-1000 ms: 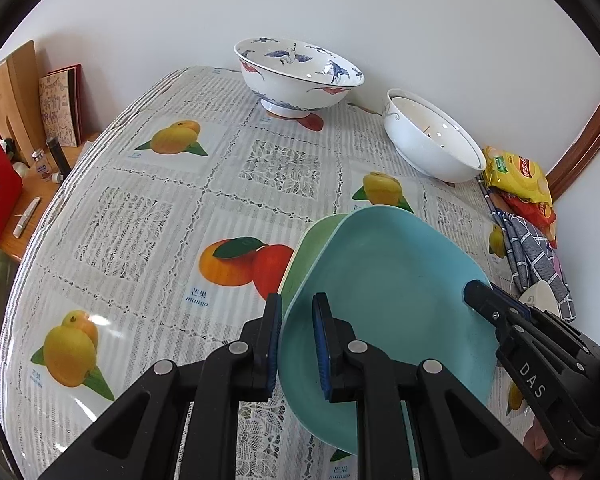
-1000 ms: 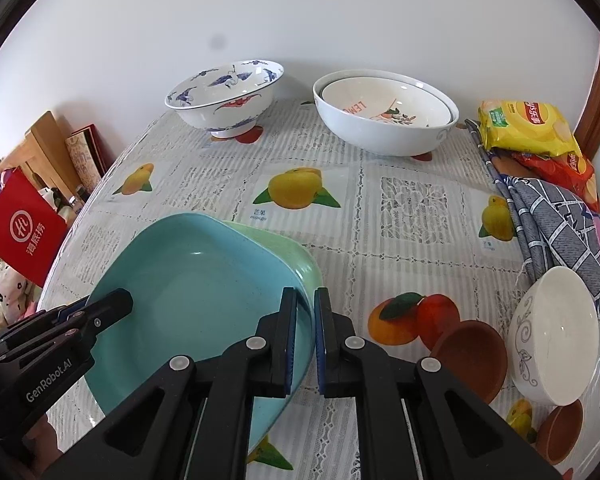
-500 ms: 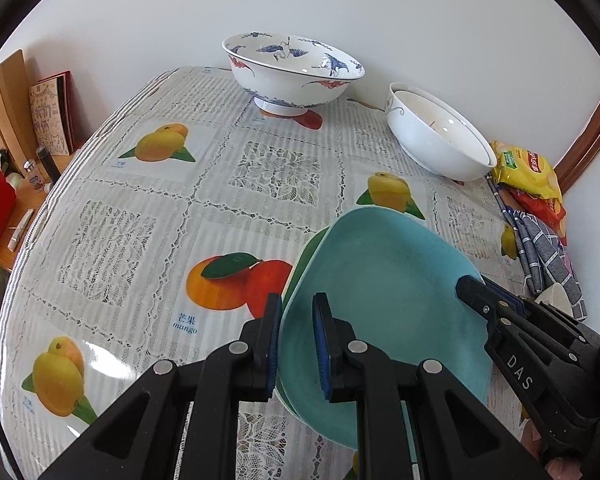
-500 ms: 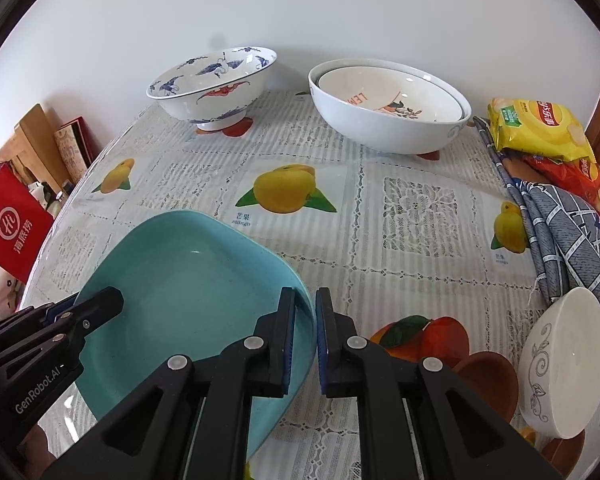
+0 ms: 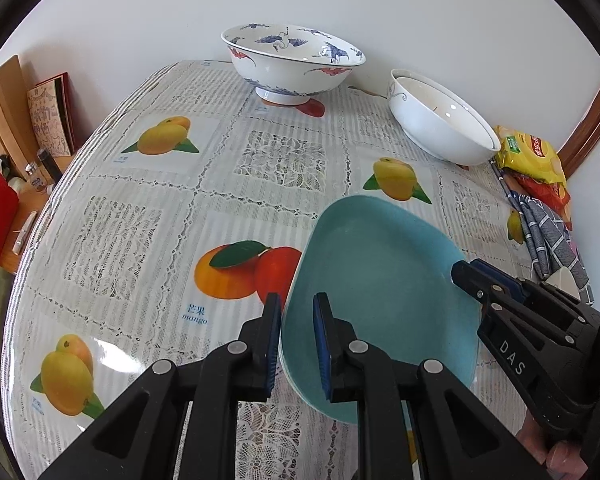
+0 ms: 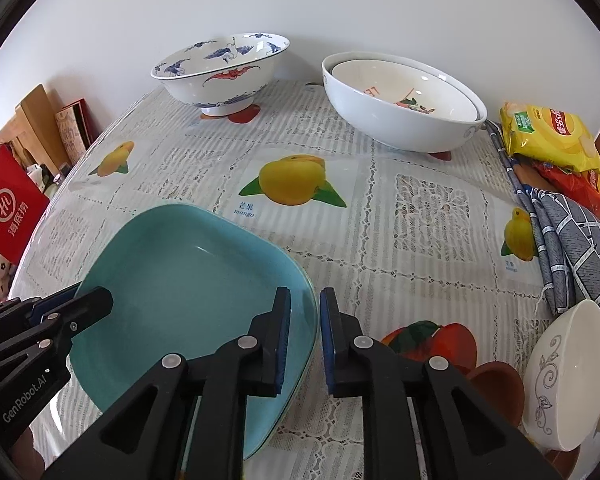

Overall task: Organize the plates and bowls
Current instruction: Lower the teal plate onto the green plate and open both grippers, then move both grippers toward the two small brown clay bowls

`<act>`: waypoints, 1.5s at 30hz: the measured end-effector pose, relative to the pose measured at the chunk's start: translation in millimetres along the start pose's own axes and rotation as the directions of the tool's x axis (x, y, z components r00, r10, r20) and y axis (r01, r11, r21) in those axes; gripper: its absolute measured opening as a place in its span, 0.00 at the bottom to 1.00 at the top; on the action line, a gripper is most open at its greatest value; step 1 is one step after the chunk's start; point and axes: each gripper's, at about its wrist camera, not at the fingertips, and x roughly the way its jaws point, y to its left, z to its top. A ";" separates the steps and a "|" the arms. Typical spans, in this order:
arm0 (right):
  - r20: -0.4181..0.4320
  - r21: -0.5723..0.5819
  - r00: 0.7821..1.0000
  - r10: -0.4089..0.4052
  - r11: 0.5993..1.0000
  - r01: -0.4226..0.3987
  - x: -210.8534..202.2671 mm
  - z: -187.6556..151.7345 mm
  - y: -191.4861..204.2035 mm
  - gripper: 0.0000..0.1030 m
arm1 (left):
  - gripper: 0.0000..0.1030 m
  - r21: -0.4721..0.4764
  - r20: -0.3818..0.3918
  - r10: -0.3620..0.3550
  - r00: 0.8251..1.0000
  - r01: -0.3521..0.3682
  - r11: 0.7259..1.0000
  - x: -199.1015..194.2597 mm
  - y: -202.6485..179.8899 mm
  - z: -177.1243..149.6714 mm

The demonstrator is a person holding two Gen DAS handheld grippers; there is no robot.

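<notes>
We held the blue plate (image 5: 384, 296) by opposite rims, left hand-held gripper (image 5: 297, 344) pinching it, right hand-held gripper (image 6: 305, 344) just loosening, to stack it squarely.

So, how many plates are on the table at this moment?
2. The blue plate lies at the near side, and the green plate is directly under it, only its rim showing. More plates could be hidden beneath.

Square teal ceramic plate (image 6: 188, 300) now sits squarely over the green plate beneath, which barely shows. Right gripper (image 6: 305, 336) jaws have just been opening; the plate rim sits between them with a gap on the outer side.
</notes>
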 end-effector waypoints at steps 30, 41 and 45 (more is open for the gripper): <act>0.232 0.122 0.970 -0.069 0.992 0.042 -157.3 -86.9 -78.5 0.73 | 0.40 0.160 0.166 -0.021 0.986 -0.006 0.987 -99.5 -93.6 -51.6; 0.201 0.230 0.959 -0.202 0.961 0.155 -187.2 -145.8 -161.1 0.81 | 0.40 0.242 0.186 -0.045 0.981 -0.001 0.970 -102.6 -166.8 -75.1; 0.197 0.277 0.951 -0.240 0.944 0.181 -189.8 -165.7 -185.4 0.85 | 0.40 0.274 0.165 -0.060 0.985 0.013 0.962 -96.0 -185.6 -80.4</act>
